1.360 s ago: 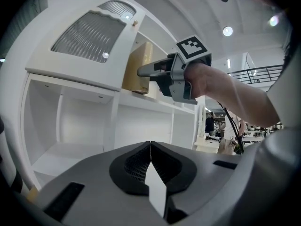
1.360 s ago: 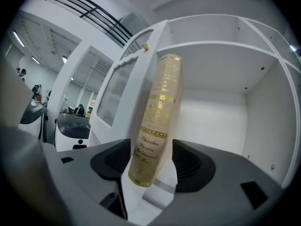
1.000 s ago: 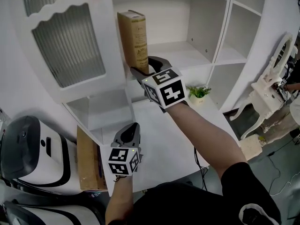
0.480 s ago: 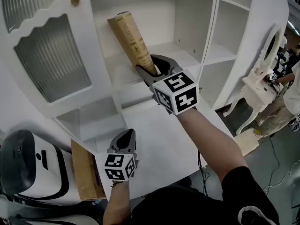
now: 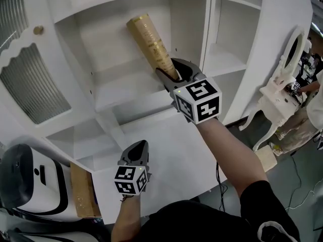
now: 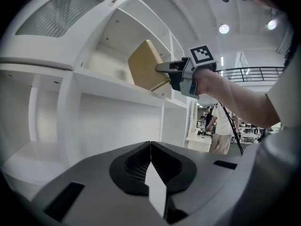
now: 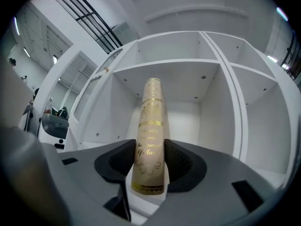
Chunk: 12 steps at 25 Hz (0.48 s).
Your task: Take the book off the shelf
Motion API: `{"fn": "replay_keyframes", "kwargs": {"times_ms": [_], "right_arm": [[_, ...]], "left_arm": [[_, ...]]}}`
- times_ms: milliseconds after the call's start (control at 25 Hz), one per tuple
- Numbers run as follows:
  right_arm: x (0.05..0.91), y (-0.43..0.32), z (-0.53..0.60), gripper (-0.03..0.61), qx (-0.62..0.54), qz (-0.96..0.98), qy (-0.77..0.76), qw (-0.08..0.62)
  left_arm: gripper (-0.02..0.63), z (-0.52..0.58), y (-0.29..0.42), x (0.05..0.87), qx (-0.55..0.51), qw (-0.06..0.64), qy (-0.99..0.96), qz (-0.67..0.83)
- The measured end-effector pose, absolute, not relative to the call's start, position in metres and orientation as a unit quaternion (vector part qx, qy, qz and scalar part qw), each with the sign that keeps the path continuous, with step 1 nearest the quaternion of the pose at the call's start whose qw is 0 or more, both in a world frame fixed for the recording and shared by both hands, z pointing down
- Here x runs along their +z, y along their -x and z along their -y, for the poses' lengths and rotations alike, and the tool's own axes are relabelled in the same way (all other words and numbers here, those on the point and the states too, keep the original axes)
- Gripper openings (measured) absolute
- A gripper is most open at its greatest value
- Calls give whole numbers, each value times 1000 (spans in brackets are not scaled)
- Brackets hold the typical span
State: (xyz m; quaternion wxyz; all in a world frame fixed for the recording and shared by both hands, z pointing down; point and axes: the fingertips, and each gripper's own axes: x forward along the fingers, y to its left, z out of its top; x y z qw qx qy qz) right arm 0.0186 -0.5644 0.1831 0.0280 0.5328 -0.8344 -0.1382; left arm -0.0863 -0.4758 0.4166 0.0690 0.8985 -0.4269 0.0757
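Note:
A tan book (image 5: 150,38) with gold lettering leans in the white shelf compartment (image 5: 118,84), its top tipped back to the left and its lower end at the shelf's front edge. My right gripper (image 5: 174,73) is shut on that lower end; its jaws have just been closing. In the right gripper view the spine (image 7: 150,140) stands pinched between the two pads of my right gripper (image 7: 149,161). My left gripper (image 5: 138,147) hovers lower over the white counter, shut and holding nothing. The left gripper view shows its jaws (image 6: 150,147) together, with the book (image 6: 146,72) held up ahead.
A ribbed-glass cabinet door (image 5: 28,82) is at the left, and more open compartments (image 5: 232,44) at the right. The white counter (image 5: 171,150) lies below the shelf. A white machine (image 5: 22,185) and a cardboard box (image 5: 81,193) sit lower left, a white dressing table (image 5: 280,92) at right.
The book went from standing upright to leaning, its lower end drawn forward with my right gripper. My left gripper stays low over the counter.

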Motion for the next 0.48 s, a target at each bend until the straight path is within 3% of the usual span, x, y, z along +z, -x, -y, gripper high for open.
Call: {"fn": "replay_keyframes", "kwargs": {"times_ms": [480], "right_arm": [[204, -117, 573, 207, -107, 830, -547, 23]], "left_arm": [[9, 484, -21, 415, 99, 63, -910, 397]]}}
